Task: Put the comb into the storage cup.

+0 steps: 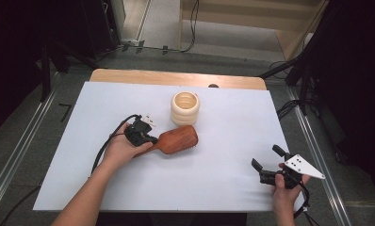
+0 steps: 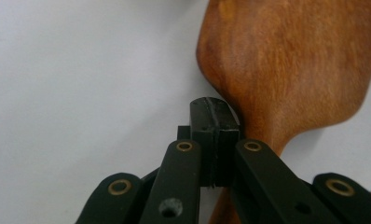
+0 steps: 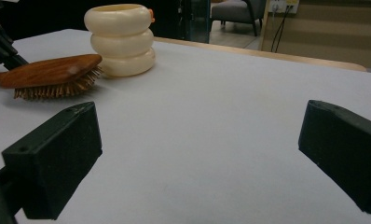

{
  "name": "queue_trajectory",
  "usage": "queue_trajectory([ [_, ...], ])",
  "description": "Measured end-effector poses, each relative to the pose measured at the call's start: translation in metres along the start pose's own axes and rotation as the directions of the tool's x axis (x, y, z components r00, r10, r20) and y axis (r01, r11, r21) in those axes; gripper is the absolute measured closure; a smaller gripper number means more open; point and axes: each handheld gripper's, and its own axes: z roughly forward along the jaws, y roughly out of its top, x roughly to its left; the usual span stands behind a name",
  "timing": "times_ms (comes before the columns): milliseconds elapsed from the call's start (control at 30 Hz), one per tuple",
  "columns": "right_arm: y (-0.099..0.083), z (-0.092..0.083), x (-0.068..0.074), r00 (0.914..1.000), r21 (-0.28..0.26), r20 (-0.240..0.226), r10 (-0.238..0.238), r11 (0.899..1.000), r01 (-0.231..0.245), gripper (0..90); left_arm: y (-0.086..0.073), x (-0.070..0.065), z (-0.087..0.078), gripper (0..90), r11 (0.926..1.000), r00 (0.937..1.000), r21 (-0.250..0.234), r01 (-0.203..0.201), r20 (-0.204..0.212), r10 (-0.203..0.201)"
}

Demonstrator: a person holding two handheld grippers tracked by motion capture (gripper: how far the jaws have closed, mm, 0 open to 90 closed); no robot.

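On a white-covered tabletop (image 1: 223, 179), a wooden hairbrush (image 1: 178, 140) lies bristles-down at frame centre, just below a cream ringed holder (image 1: 185, 108). The left tongs (image 1: 149, 140) clamp its handle; the right tongs (image 1: 265, 157), lower right, gape wide, empty.
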Motion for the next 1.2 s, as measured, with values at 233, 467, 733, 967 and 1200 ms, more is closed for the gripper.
queue_trajectory([
  [233, 0.000, 0.000, 0.000, 1.0000, 0.000, 0.002, -0.003, 1.000, 0.003, 0.0, -0.008, -0.009, -0.003, 90.0, 1.0000, 0.9999, -0.010, 0.002, 0.011, -0.001],
  [467, 0.000, 0.000, 0.000, 1.0000, 0.001, 0.003, -0.004, 1.000, 0.004, 0.0, -0.013, -0.009, -0.017, 69.5, 0.9968, 0.9993, -0.076, 0.026, -0.024, -0.028],
  [733, 0.000, 0.000, 0.000, 1.0000, 0.004, 0.003, -0.005, 1.000, 0.005, 0.0, -0.009, -0.019, -0.031, 30.0, 0.9963, 0.9999, -0.085, 0.009, 0.015, -0.008],
  [967, 0.000, 0.001, 0.000, 1.0000, 0.007, -0.002, -0.007, 1.000, 0.007, 0.0, -0.006, -0.026, -0.025, 0.0, 0.9986, 1.0000, -0.052, 0.003, 0.003, -0.002],
  [1200, 0.000, 0.001, 0.000, 1.0000, 0.008, -0.002, -0.009, 1.000, 0.009, 0.0, -0.004, -0.033, -0.014, 16.4, 0.9982, 0.9987, 0.035, -0.048, -0.014, 0.048],
])
